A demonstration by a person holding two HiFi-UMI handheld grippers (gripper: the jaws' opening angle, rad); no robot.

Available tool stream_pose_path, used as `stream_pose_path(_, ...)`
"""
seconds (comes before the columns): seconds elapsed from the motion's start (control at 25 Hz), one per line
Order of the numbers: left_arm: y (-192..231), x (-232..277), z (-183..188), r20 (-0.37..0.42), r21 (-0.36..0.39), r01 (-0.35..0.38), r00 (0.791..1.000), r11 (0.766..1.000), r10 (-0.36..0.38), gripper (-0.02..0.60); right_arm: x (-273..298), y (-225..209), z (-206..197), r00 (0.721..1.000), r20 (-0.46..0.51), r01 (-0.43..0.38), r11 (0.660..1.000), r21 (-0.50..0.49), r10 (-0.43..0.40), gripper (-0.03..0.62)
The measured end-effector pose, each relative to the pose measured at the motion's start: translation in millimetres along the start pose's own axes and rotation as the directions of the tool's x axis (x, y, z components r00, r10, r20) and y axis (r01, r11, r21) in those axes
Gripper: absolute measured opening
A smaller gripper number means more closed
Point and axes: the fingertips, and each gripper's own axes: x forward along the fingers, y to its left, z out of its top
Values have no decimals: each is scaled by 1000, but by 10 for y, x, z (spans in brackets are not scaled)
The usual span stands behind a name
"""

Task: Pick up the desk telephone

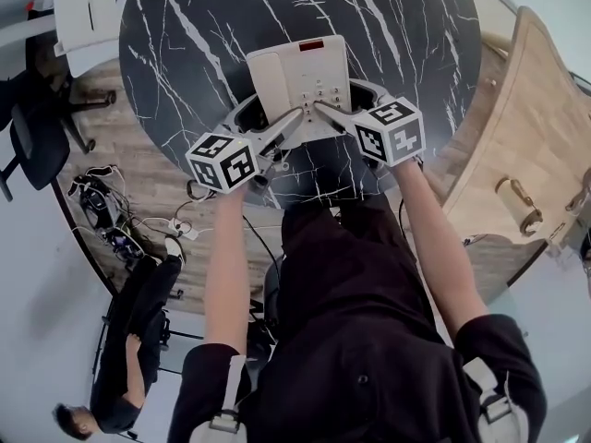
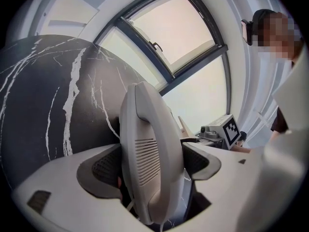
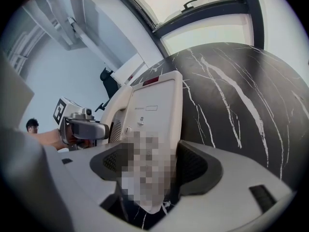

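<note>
The white desk telephone [image 1: 297,77] sits at the near edge of a round black marble table [image 1: 203,35], its keypad [image 1: 323,90] towards the person and a small red strip [image 1: 311,44] at its far end; whether its base is off the surface cannot be told. The left gripper [image 1: 291,123] is clamped on the handset [image 2: 152,153], which lies along the telephone's left side and stands upright between the two dark jaw pads in the left gripper view. The right gripper [image 1: 325,109] is closed on the near right part of the telephone body, which fills the gap between its jaws in the right gripper view. Beyond the table lie a wooden floor [image 1: 129,118], a dark office chair [image 1: 37,127], a tangle of cables [image 1: 111,220] and, at right, a piece of light wooden furniture [image 1: 517,155]. Another person [image 1: 129,340] is at lower left.
</note>
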Motion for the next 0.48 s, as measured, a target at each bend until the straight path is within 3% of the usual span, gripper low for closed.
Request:
stream_pose_path(0.2, -41, -42, 3, -25, 25, -14, 1000, 1000, 14, 400, -29, 45, -38, 1000, -20, 9, 999, 32, -8, 328)
stream_pose_path(0.48, -184, -145, 120, -28, 0, 9, 1000, 1000, -9, 399, -202, 164, 39, 1000, 18, 24, 997, 78, -26, 328)
